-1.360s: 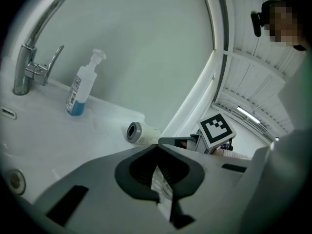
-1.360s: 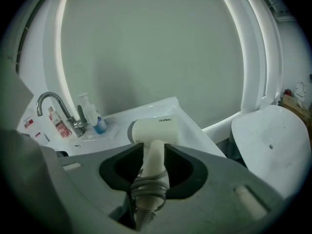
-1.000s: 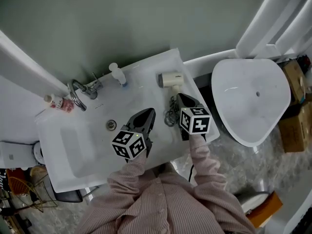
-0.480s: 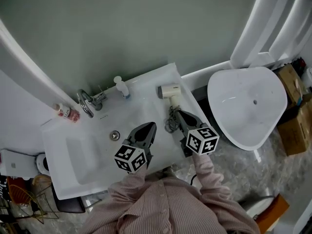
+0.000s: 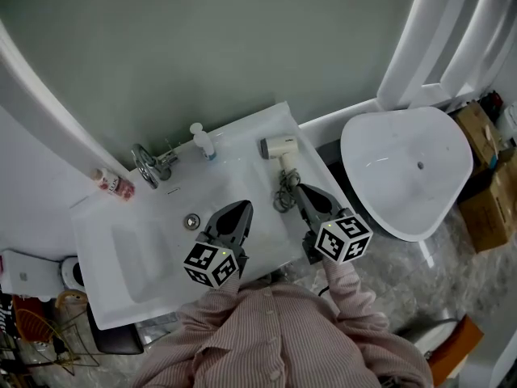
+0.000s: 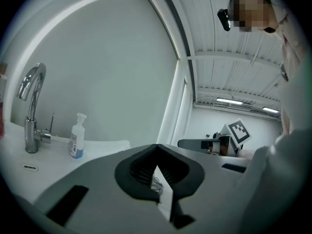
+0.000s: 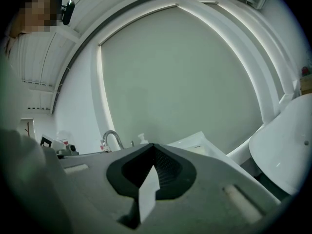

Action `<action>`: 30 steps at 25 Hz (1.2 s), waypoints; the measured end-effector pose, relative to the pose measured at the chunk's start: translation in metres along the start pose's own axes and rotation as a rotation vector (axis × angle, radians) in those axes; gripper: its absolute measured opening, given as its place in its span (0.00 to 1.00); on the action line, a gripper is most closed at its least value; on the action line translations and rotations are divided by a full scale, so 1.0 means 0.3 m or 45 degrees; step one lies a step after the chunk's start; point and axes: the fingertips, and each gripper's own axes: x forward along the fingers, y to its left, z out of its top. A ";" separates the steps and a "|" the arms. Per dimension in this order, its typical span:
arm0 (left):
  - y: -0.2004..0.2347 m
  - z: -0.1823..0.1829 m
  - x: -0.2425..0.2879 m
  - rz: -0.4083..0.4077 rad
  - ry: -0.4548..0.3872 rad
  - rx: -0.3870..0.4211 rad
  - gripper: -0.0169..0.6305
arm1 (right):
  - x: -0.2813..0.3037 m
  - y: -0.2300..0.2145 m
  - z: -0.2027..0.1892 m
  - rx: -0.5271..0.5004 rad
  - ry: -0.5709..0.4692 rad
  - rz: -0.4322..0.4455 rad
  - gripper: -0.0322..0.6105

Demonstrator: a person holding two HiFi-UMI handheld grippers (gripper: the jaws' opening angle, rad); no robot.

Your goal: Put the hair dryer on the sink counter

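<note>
Above sink counter | right hand-held gripper closed, empty | left hand-held gripper likewise

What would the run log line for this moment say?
hair dryer: lying on sink counter, cord bunched beside it | left gripper: shut, empty | right gripper: shut, empty, near cord

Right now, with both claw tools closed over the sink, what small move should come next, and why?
Probably just draw the right gripper back toward the person. The hair dryer already lies on the sink counter, its cord bunched beside it. Both the right gripper and the left gripper are shut with nothing between their jaws, so the job looks done.
</note>
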 end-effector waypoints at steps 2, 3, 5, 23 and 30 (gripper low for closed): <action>-0.001 0.013 -0.015 0.005 -0.015 0.011 0.02 | -0.013 0.010 0.015 -0.008 -0.021 0.003 0.06; 0.000 0.022 -0.023 0.009 -0.024 0.017 0.02 | -0.017 0.013 0.024 -0.011 -0.032 0.004 0.06; 0.005 0.042 -0.036 0.020 -0.045 0.028 0.02 | -0.025 0.019 0.045 -0.013 -0.058 0.010 0.06; 0.092 0.053 -0.109 0.155 -0.053 0.051 0.02 | -0.052 0.013 0.057 -0.036 -0.108 0.012 0.06; 0.119 0.050 -0.126 0.193 -0.050 0.041 0.02 | -0.054 0.000 0.052 -0.027 -0.106 -0.003 0.06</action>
